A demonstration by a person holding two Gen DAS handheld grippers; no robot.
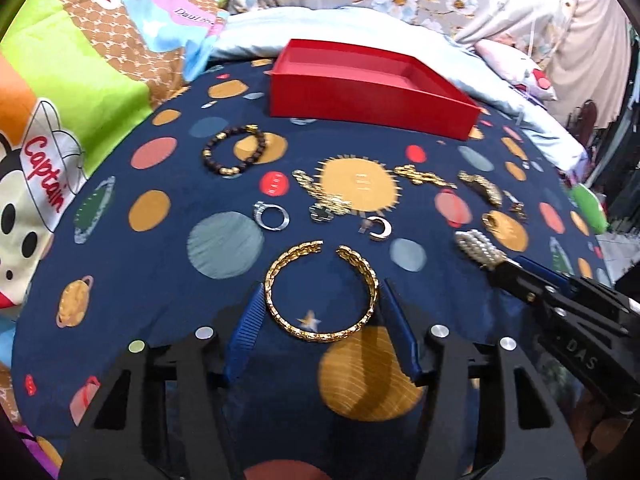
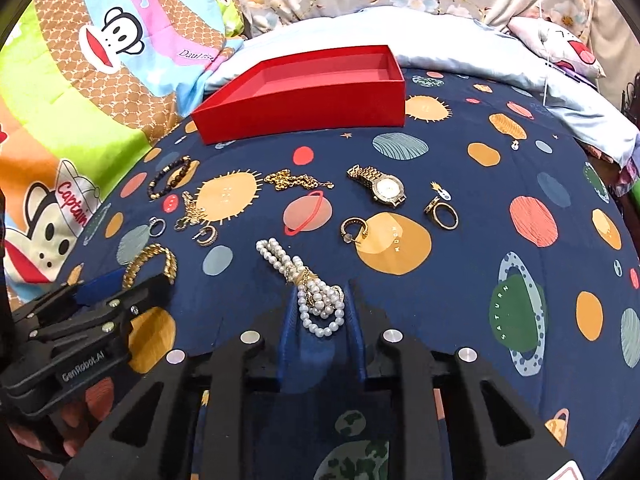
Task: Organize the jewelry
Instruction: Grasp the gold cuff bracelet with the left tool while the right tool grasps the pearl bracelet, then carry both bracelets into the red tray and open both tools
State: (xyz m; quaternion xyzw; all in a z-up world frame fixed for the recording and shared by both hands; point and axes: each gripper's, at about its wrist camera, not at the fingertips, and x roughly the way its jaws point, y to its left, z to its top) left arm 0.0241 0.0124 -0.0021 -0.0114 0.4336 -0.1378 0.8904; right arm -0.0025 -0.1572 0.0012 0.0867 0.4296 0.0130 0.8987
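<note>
An empty red box (image 1: pixel 372 88) (image 2: pixel 304 96) stands at the back of the navy planet-print cloth (image 1: pixel 160 264). Jewelry lies spread in front of it. My left gripper (image 1: pixel 322 296) straddles a gold cuff bangle (image 1: pixel 320 296), its blue fingers (image 1: pixel 244 332) against both sides. The bangle also shows in the right wrist view (image 2: pixel 152 264). My right gripper (image 2: pixel 320 308) has its fingers on both sides of a pearl bracelet (image 2: pixel 312 288), which still lies on the cloth. The pearls also show in the left wrist view (image 1: pixel 480 248).
Other pieces lie on the cloth: a dark bead bracelet (image 1: pixel 234 150), a silver ring (image 1: pixel 272 216), gold chains (image 2: pixel 296 180), a gold watch (image 2: pixel 380 186), a hoop earring (image 2: pixel 354 230), a gold ring (image 2: pixel 442 212). Cartoon bedding (image 1: pixel 60 80) and pillows surround it.
</note>
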